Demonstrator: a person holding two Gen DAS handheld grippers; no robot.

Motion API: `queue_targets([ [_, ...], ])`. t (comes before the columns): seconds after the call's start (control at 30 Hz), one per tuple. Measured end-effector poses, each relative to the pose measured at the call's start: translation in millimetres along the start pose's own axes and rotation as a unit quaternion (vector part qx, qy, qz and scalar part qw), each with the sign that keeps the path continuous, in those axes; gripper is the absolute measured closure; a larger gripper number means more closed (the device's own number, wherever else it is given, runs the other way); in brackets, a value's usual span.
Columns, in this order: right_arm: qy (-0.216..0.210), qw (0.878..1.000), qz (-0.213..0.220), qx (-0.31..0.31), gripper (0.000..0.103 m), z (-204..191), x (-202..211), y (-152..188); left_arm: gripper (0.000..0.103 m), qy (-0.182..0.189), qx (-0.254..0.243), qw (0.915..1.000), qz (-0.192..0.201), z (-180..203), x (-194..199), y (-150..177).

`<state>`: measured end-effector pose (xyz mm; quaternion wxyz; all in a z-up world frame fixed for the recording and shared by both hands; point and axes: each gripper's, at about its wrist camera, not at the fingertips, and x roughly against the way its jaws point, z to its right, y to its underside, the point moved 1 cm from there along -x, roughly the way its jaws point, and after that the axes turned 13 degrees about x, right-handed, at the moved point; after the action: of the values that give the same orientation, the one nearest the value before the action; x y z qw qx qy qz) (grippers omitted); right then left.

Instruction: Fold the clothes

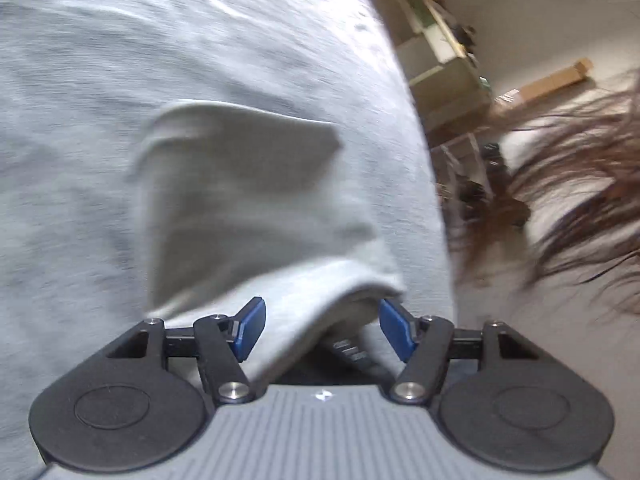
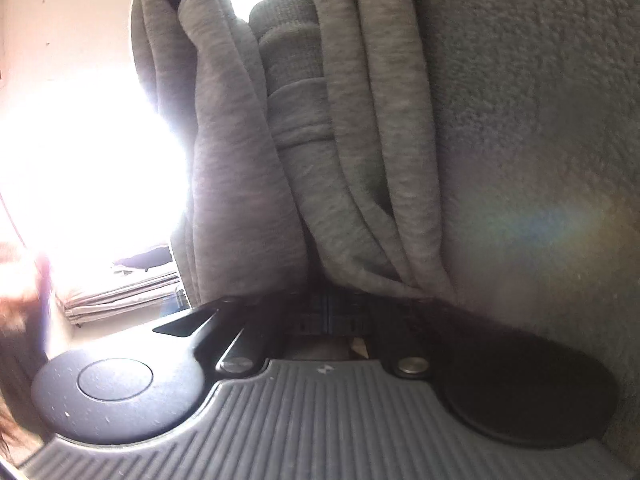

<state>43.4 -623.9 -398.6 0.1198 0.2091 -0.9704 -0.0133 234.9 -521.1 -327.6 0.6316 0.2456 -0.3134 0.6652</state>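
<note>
A light grey garment [image 1: 240,180] fills most of the left wrist view, with a darker folded flap in its middle. My left gripper [image 1: 320,308] is open. Its blue pads [image 1: 250,328] stand apart on either side of a thick folded edge of the cloth and do not press on it. In the right wrist view, bunched folds of the grey garment [image 2: 240,160] hang down into my right gripper [image 2: 328,308]. That gripper is shut on the cloth, and the folds hide its fingertips.
A person's long brown hair [image 1: 580,184] hangs at the right of the left wrist view. Shelves with boxes [image 1: 440,60] and a long cardboard box [image 1: 556,80] stand beyond. A rough grey fabric surface [image 2: 540,120] fills the right of the right wrist view, and a glaring window [image 2: 100,160] the left.
</note>
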Motion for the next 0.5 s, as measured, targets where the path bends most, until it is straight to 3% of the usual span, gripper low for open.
queue_targets([
  [0.13,0.002,1.000,0.006,-0.007,0.103,-1,0,2,0.039,-0.041,0.019,0.9990,0.003,-28,-9,0],
  [0.23,0.001,1.000,0.018,-0.011,0.103,-2,1,6,0.040,-0.069,0.014,0.9975,-0.008,-38,-16,18],
  [0.5,0.041,0.999,0.028,0.002,0.098,-14,30,7,0.039,-0.060,0.027,0.9977,-0.016,-48,-17,27],
])
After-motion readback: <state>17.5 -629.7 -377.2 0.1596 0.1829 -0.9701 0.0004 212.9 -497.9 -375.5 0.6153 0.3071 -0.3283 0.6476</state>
